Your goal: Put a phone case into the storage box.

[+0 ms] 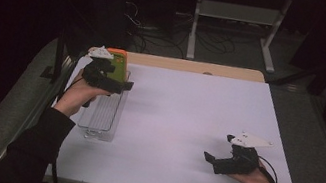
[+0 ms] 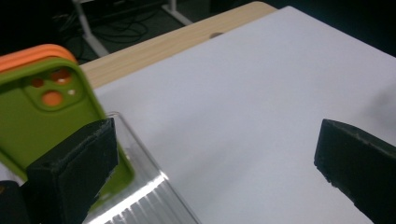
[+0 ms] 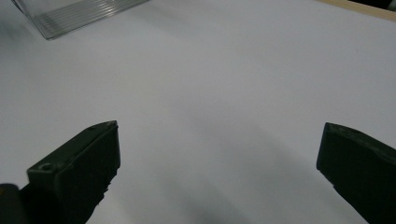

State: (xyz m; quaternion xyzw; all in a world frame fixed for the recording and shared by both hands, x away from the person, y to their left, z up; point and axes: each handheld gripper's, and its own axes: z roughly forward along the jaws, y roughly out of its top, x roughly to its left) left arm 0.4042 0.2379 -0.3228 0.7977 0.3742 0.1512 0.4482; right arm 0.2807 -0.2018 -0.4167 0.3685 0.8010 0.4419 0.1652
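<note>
A clear plastic tray (image 1: 100,116) with a ribbed floor lies along the left side of the white table (image 1: 187,116). At its far end a green phone case (image 1: 117,66) stands upright with an orange case (image 1: 118,53) behind it. My left gripper (image 1: 120,80) hovers over that end of the tray, open and holding nothing. In the left gripper view the green case (image 2: 42,121) and orange case (image 2: 32,53) sit just behind the left jaw, beside the tray wall (image 2: 149,196). My right gripper (image 1: 217,147) is open above the near right of the table.
A strip of wooden tabletop (image 1: 195,67) shows past the white surface at the far edge. Beyond it are a desk frame (image 1: 235,18) and cables on a dark floor. The tray's corner (image 3: 74,14) appears far off in the right gripper view.
</note>
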